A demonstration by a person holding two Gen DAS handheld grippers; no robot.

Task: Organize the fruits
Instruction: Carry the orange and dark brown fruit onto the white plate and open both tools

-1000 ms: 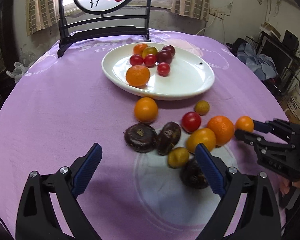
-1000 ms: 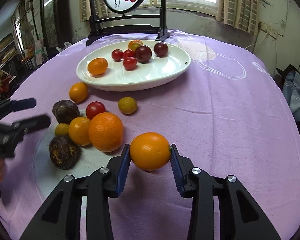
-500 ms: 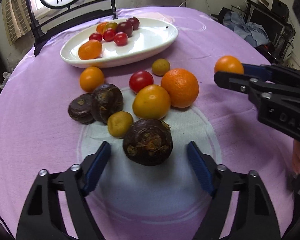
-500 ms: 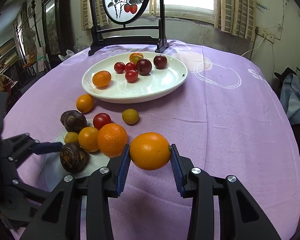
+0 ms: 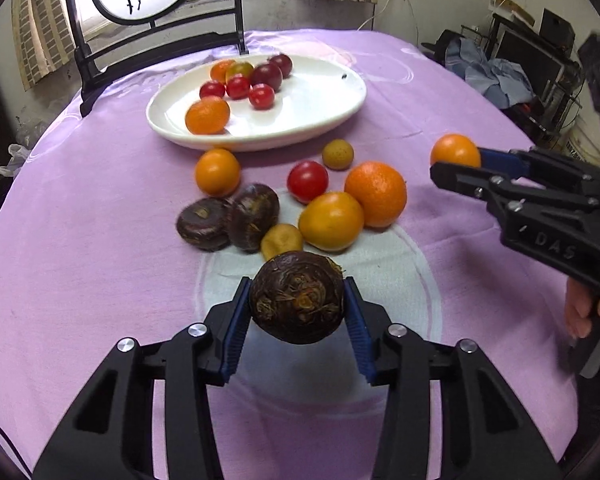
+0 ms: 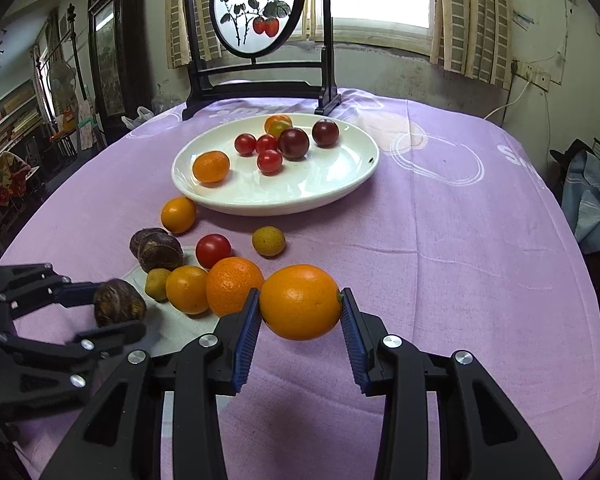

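Note:
My left gripper (image 5: 296, 312) is shut on a dark brown water chestnut (image 5: 297, 297), held just above the cloth; it also shows in the right wrist view (image 6: 118, 304). My right gripper (image 6: 300, 312) is shut on an orange (image 6: 300, 302), seen at the right in the left wrist view (image 5: 455, 151). A white plate (image 5: 320, 120) holds several cherry tomatoes and a small orange (image 5: 207, 115). Loose fruit lies in front of it: oranges (image 5: 376, 194), a red tomato (image 5: 307, 181), two more chestnuts (image 5: 228, 222) and small yellow fruits (image 5: 338, 154).
A purple cloth (image 5: 80, 240) covers the round table. A dark wooden stand with a round painted panel (image 6: 256, 4) stands behind the plate. Furniture and clothes sit beyond the table's right edge (image 5: 500, 72).
My left gripper closed on the chestnut that lay between its open fingers and lifted it slightly. My right gripper keeps holding the orange, raised a little.

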